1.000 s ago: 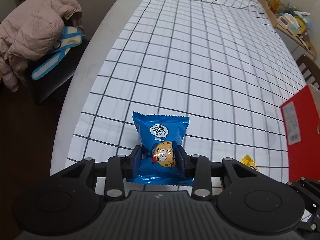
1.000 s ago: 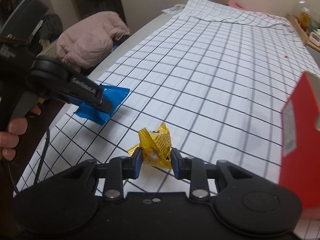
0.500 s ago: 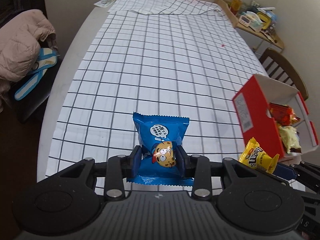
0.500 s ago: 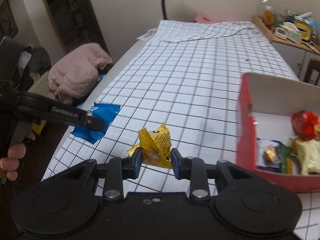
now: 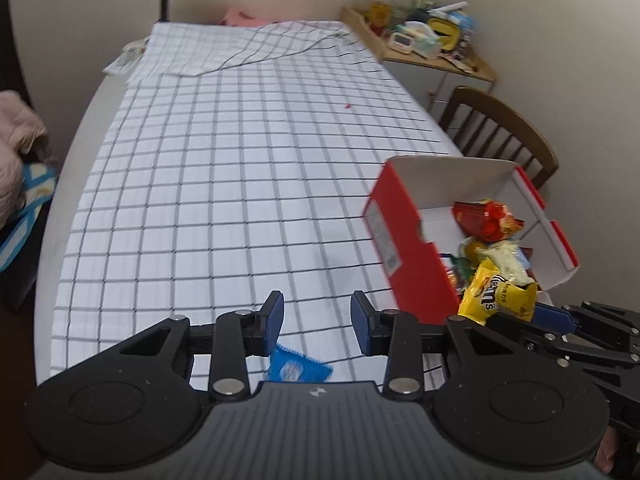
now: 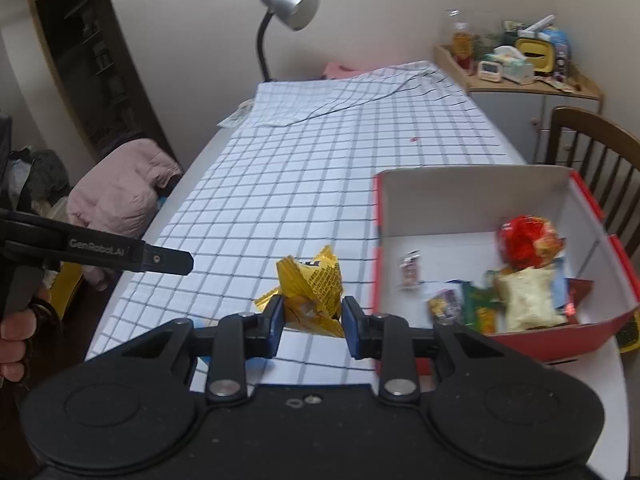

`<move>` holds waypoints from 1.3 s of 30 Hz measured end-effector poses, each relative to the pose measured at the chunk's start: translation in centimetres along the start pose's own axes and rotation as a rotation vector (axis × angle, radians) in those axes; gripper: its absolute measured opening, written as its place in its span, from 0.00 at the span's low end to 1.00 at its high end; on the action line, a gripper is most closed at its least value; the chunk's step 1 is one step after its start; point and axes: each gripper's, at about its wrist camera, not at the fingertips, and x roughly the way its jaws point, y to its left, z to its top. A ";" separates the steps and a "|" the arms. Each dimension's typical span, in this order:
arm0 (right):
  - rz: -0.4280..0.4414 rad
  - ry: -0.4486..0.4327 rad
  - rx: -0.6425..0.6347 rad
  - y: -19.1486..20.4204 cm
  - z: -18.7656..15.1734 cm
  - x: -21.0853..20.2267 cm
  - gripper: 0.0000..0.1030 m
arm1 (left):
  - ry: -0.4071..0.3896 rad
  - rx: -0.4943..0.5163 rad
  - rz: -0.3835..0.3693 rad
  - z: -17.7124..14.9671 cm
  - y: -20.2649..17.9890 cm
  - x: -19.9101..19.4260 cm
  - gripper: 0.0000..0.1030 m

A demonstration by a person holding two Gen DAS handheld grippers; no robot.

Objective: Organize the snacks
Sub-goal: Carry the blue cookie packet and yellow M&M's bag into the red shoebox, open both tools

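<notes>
Two packets matter here. The yellow packet (image 6: 310, 296), crinkled glossy foil, is pinched in the right claw (image 6: 313, 318) just beside the red box (image 6: 472, 170), a stiff cardboard carton with white inner walls that already holds snacks. The blue packet (image 5: 298, 368), a flat slick pouch, shows below the left claw (image 5: 317, 320), whose jaws stand spread on nothing. Whether it lies on the checked tabletop cloth (image 5: 240, 200) I cannot quite tell. The slippery foil could slide from its narrow pinch before clearing the box's near wall, and the blue packet could get left behind.
</notes>
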 end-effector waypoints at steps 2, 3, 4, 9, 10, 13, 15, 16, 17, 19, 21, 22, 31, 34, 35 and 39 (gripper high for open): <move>-0.006 -0.003 0.021 -1.1 0.0 -0.3 0.28 | 0.021 0.012 0.002 0.1 -0.7 0.9 0.35; -0.006 -0.003 0.032 -1.6 -0.2 -0.4 0.28 | 0.049 0.007 -0.009 0.0 -0.6 1.5 0.35; -0.006 -0.001 0.040 -1.9 -0.4 -0.5 0.28 | 0.073 -0.007 -0.008 -0.4 -0.4 2.1 0.35; 0.034 0.023 0.062 -2.0 -2.0 -0.3 0.28 | 0.144 -0.007 -0.002 -2.4 0.6 3.9 0.35; 0.041 0.031 0.070 -1.8 -2.4 -0.1 0.28 | 0.152 0.002 0.005 -2.9 0.7 4.1 0.35; 0.053 0.058 0.092 -1.2 -4.0 0.7 0.28 | 0.188 0.028 0.022 -4.0 1.3 4.9 0.36; 0.064 0.081 0.110 -0.8 -5.0 1.3 0.28 | 0.223 0.042 0.015 -4.5 1.9 5.6 0.43; 0.068 0.091 0.116 -0.5 -5.4 1.7 0.28 | 0.240 0.049 0.009 -4.8 2.1 5.9 0.50; 0.072 0.100 0.119 -0.1 -5.8 1.9 0.28 | 0.254 0.059 0.000 -5.0 2.4 6.3 0.54; 0.077 0.110 0.123 0.7 -6.6 2.4 0.28 | 0.284 0.087 -0.024 -5.4 2.8 7.1 0.59; 0.074 0.122 0.134 1.3 -7.2 2.7 0.28 | 0.328 0.116 -0.054 -5.9 3.0 8.2 0.59; 0.071 0.127 0.140 1.5 -7.5 2.9 0.28 | 0.346 0.129 -0.062 -6.3 3.0 8.7 0.59; 0.026 0.157 0.157 2.7 -9.5 3.5 0.28 | 0.324 0.330 0.005 -8.0 1.9 10.3 0.60; 0.020 0.157 0.166 2.8 -9.9 3.5 0.28 | 0.305 0.395 0.021 -8.4 1.1 10.2 0.60; 0.019 0.157 0.168 2.9 -9.9 3.5 0.28 | 0.303 0.418 0.019 -8.6 0.9 10.1 0.60; 0.020 0.155 0.169 3.0 -9.9 3.3 0.28 | 0.285 0.534 -0.005 -9.1 -0.3 9.9 0.60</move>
